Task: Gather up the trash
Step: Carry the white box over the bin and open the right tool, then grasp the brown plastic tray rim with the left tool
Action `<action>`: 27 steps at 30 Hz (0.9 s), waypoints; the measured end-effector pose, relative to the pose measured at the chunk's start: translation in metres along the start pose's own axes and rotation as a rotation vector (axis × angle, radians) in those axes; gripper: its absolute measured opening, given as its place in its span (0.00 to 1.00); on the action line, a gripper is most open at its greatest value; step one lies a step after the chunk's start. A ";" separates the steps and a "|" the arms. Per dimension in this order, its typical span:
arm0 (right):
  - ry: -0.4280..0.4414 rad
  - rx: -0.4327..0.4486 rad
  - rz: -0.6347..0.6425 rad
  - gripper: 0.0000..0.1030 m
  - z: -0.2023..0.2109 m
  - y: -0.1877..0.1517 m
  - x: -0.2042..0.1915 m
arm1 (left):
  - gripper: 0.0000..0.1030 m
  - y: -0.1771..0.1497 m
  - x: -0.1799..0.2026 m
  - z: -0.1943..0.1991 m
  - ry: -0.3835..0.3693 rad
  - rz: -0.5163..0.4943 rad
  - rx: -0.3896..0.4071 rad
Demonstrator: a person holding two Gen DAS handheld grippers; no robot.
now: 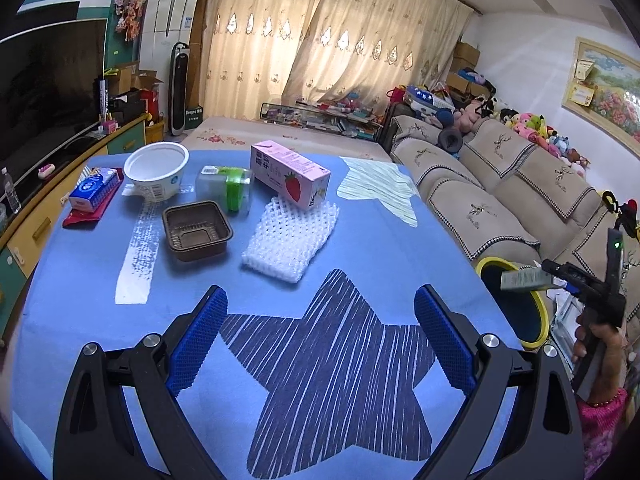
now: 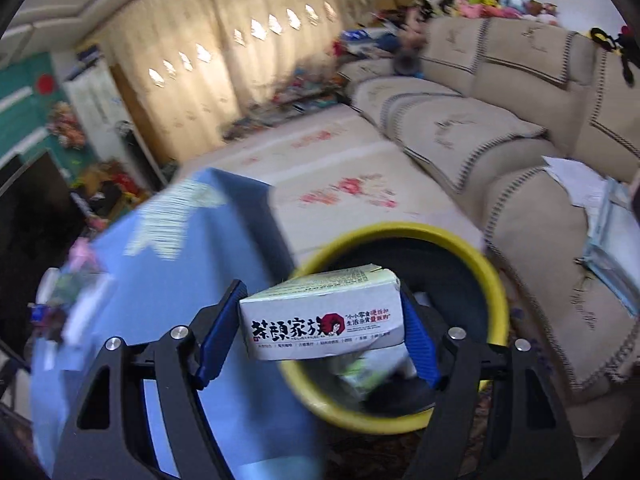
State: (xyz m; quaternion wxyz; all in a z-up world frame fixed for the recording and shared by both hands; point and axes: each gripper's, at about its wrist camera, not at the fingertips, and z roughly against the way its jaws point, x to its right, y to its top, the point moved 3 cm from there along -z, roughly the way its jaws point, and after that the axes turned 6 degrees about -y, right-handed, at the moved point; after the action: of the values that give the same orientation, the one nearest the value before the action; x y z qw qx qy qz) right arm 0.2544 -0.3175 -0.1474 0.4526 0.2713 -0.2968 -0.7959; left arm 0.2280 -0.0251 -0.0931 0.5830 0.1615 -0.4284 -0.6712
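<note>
While the left gripper (image 1: 320, 344) hangs spread above the table (image 1: 380, 232), nothing sits between its fingers; the right gripper (image 2: 320, 332) pinches a box (image 2: 320, 316). That box hangs over a yellow-rimmed bin (image 2: 496, 280).

A tray (image 1: 197, 230) is seen on the table (image 1: 80, 280), left of a foam net (image 1: 290, 240); behind them, a bowl (image 1: 157, 170) and carton (image 1: 290, 174). Right of the table, a bin (image 2: 496, 280) is placed, a box (image 2: 320, 320) above it.

Your tabletop (image 1: 360, 240) wears a blue star-print cloth — on it you see a white bowl (image 1: 157, 170), brown tray (image 1: 197, 230), pink strawberry carton (image 1: 290, 174), foam net (image 1: 292, 236), clear green-labelled box (image 1: 226, 188) and tissue pack (image 1: 94, 192).
</note>
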 end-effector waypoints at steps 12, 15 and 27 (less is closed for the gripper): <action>-0.017 -0.051 -0.054 0.72 -0.038 -0.012 0.023 | 0.90 0.024 -0.028 -0.042 0.093 -0.023 -0.038; -0.001 -0.074 -0.045 0.72 -0.045 -0.015 0.016 | 0.88 0.037 -0.043 -0.059 0.131 -0.036 -0.050; 0.021 -0.126 -0.003 0.72 -0.066 -0.026 -0.010 | 0.55 0.063 -0.101 -0.136 0.221 -0.017 -0.184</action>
State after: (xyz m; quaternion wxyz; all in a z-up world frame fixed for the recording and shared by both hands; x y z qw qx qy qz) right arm 0.2904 -0.3130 -0.2089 0.4709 0.2512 -0.2411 -0.8105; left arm 0.3929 0.0183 -0.1523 0.6332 0.1838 -0.2970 -0.6907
